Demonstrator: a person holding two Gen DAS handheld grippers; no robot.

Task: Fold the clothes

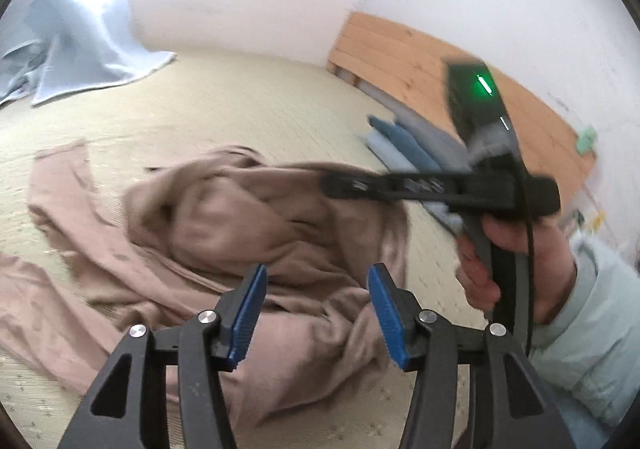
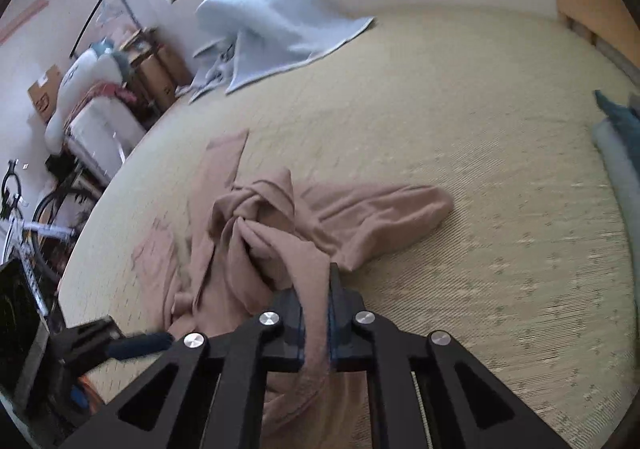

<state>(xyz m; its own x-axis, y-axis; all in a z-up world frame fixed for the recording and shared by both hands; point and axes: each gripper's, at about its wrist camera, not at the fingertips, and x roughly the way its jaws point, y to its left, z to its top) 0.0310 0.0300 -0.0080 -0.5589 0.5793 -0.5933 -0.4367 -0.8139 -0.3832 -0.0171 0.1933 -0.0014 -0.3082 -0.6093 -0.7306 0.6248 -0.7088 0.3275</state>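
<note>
A crumpled tan garment (image 1: 224, 233) lies bunched on the straw-coloured bed mat (image 1: 248, 105). My left gripper (image 1: 316, 313) hovers over its near edge, open, with nothing between the blue pads (image 1: 248, 317). In the left wrist view the right gripper (image 1: 332, 185) reaches in from the right, held by a hand (image 1: 516, 265), with a fold of the tan cloth lifted at its tip. The right wrist view shows my right gripper (image 2: 316, 313) shut on a strip of the tan garment (image 2: 280, 233), which stretches up from the twisted heap to the jaws.
A light blue blanket (image 2: 276, 21) is piled at the far corner of the mat (image 2: 460, 153). Folded blue and grey clothes (image 1: 408, 145) lie by the wooden bed frame (image 1: 420, 61). Beyond the mat's left edge stand boxes (image 2: 160, 69), a plush toy (image 2: 80, 85) and a bicycle (image 2: 36, 225).
</note>
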